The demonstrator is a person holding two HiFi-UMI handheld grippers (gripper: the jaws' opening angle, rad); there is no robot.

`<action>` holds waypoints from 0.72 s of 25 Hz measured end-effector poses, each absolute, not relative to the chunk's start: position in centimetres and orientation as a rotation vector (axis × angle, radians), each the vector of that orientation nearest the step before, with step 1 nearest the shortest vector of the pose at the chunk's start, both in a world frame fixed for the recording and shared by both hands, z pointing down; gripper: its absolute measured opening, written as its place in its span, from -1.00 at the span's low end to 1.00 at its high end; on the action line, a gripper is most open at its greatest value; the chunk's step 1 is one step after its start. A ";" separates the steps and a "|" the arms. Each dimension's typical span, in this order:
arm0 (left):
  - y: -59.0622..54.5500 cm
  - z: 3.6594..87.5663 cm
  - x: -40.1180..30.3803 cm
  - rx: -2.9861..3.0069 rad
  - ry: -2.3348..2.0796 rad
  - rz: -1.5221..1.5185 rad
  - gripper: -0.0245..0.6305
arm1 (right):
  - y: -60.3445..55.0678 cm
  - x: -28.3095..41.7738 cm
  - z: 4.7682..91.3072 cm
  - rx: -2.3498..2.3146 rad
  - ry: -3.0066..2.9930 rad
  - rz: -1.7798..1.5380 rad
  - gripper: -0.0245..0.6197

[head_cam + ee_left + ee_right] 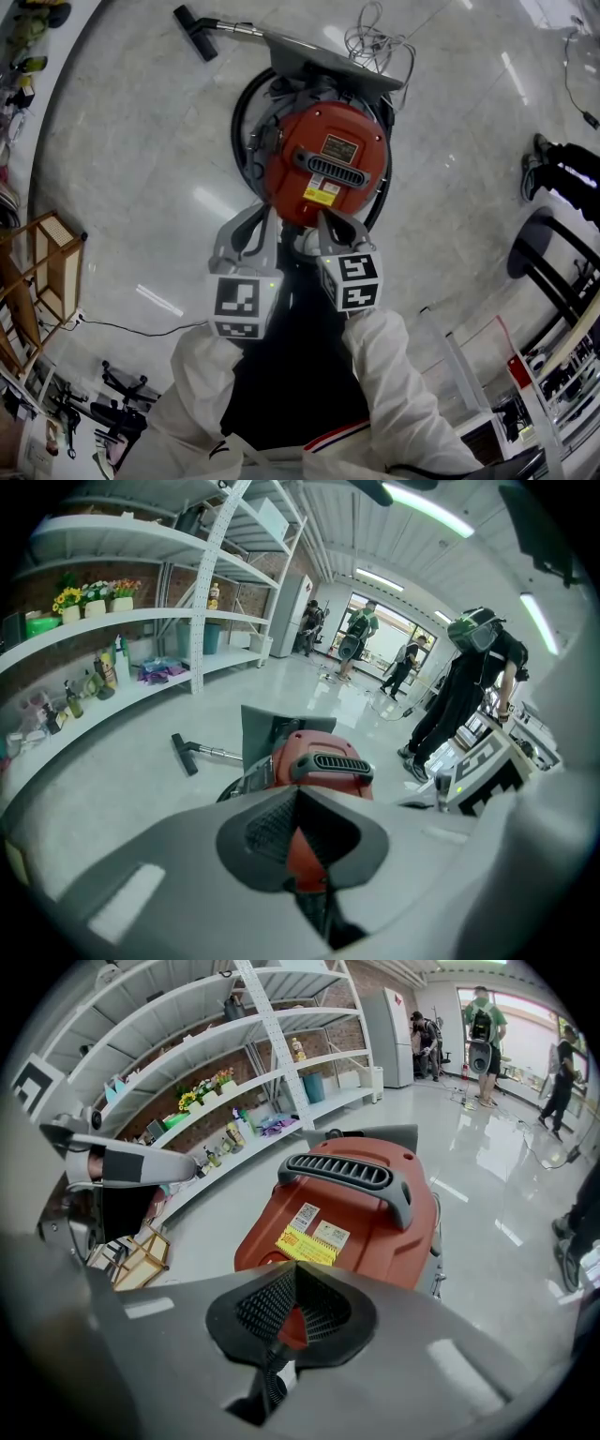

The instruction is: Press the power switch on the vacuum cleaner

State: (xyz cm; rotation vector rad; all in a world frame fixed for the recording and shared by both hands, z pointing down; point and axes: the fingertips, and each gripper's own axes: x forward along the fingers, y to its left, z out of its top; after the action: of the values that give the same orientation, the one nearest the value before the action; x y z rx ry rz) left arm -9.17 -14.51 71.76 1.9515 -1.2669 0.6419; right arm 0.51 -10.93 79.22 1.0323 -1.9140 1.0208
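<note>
The round red vacuum cleaner [323,141] with its grey vented carry handle [330,167] is sitting on the glossy pale marble floor [131,141]. A black hose [242,112] is curling round its left side, and a black floor nozzle on a metal tube [195,19] is lying beyond it. Both tools are crowding in at the lid's near edge. The left gripper [298,789] is aiming at the near-left rim, jaws pressed together, tips meeting, nothing caught between them. The right gripper [296,1267] is pointing just below the yellow warning label [307,1245]. Its jaws are likewise closed tip to tip and empty, with red casing showing through the gap behind the pads. Whether either tip is touching the casing is not clear, and the power switch itself is not making itself out from here. A person in dark clothes [469,686] is bending at a bench to the right.
</note>
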 end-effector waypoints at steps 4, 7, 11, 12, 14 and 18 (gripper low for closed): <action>-14.6 71.8 -9.3 1.948 -1.269 0.646 -0.93 | -11.0 0.6 79.2 1.041 -1.909 1.020 -0.92; -14.6 71.9 -9.2 1.948 -1.269 0.644 -0.93 | -11.1 0.7 79.2 1.046 -1.912 1.015 -0.92; -14.3 71.9 -9.2 1.946 -1.266 0.647 -0.93 | -11.0 0.6 79.4 1.044 -1.918 1.022 -0.92; -14.3 71.9 -9.2 1.945 -1.267 0.647 -0.93 | -11.1 0.6 79.3 1.043 -1.916 1.017 -0.92; -14.3 71.9 -9.1 1.944 -1.268 0.646 -0.93 | -11.2 0.6 79.2 1.040 -1.916 1.008 -0.92; -14.3 71.9 -9.0 1.943 -1.268 0.646 -0.93 | -11.1 0.7 79.4 1.036 -1.921 1.014 -0.92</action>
State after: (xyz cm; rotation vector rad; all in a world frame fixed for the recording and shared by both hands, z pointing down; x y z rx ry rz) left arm -9.01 -14.26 71.92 1.9431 -1.2679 0.6459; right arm 0.68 -11.06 79.35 1.0356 -1.9211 1.0139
